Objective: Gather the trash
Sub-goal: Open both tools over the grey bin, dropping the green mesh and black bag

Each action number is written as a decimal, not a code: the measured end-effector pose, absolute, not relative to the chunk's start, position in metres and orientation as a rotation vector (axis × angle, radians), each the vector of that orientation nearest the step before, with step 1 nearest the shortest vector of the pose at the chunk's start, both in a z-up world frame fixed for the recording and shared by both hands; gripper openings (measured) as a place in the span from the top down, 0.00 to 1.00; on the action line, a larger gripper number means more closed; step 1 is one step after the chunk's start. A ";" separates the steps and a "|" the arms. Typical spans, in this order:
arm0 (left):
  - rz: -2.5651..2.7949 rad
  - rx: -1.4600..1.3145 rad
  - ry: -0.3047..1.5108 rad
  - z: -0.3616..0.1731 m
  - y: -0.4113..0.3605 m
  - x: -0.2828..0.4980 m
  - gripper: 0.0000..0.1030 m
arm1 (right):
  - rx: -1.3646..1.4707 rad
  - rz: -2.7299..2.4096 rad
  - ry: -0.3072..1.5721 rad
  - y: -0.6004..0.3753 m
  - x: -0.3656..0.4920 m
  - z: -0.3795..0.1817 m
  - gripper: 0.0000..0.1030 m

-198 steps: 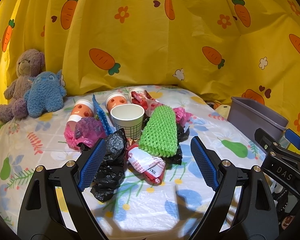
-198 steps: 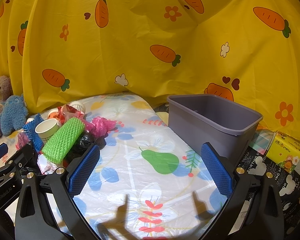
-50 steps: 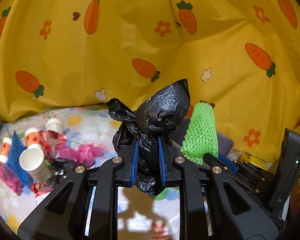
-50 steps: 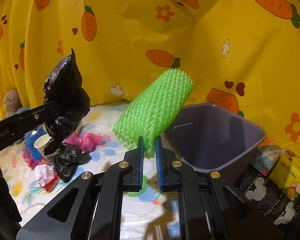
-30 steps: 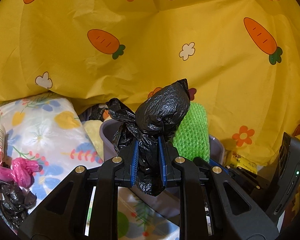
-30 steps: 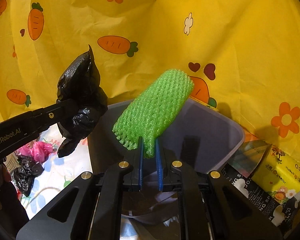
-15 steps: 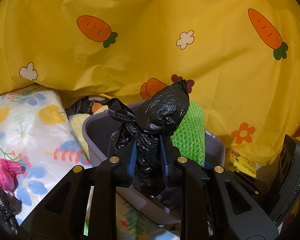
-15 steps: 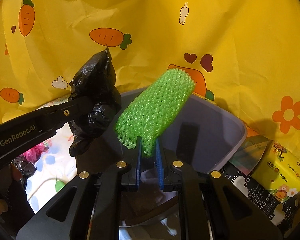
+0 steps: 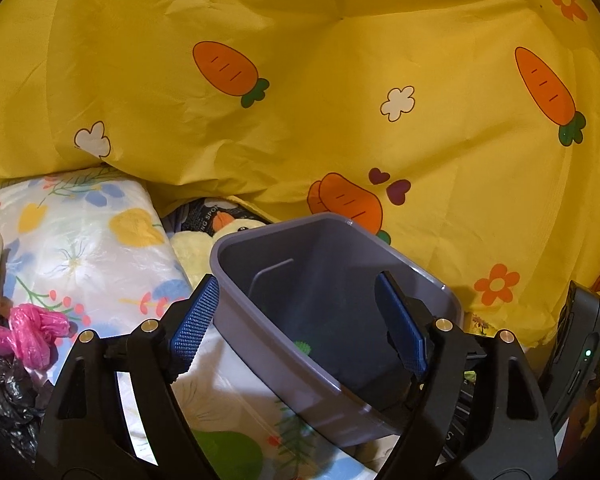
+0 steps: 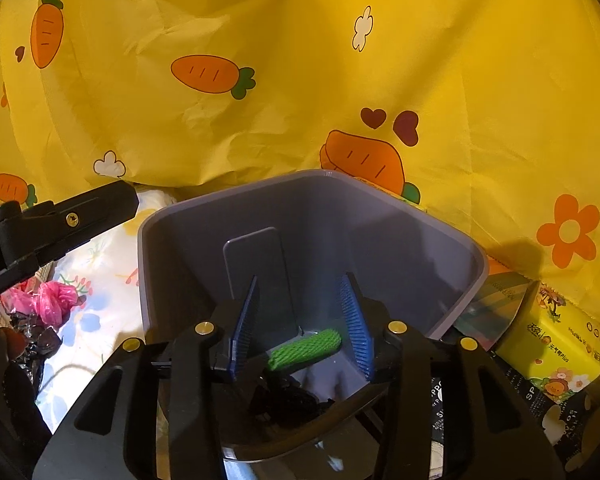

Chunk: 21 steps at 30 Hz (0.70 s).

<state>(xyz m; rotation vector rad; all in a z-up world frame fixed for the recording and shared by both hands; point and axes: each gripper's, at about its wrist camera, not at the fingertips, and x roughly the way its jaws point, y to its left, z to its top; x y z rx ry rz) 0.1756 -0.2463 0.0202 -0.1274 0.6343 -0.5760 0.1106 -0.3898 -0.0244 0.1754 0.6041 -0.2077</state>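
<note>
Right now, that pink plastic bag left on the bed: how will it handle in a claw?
The pink plastic bag is crumpled thin film, so probably floppy and very light. Likely compresses under the pads, slightly slippery. Lumpy shape, so unlikely to roll.

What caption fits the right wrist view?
Right gripper, jaws just opened, above the bin holding green net.

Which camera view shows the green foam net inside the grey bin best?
The right wrist view: the green foam net lies in plain sight on the floor of the grey bin. In the left wrist view the bin's near wall hides almost all of the net.
</note>
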 end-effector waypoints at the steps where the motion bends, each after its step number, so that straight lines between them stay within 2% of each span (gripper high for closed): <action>1: -0.573 -0.124 0.631 0.021 -0.245 0.173 0.23 | 0.177 -0.207 0.603 -0.390 0.110 -0.024 0.56; 13: -0.468 -0.084 0.574 0.031 -0.198 0.130 0.22 | 0.178 -0.214 0.563 -0.380 0.091 -0.018 0.42; 21: -0.281 -0.060 0.544 0.024 -0.119 0.081 0.17 | 0.158 -0.148 0.484 -0.344 0.055 -0.007 0.28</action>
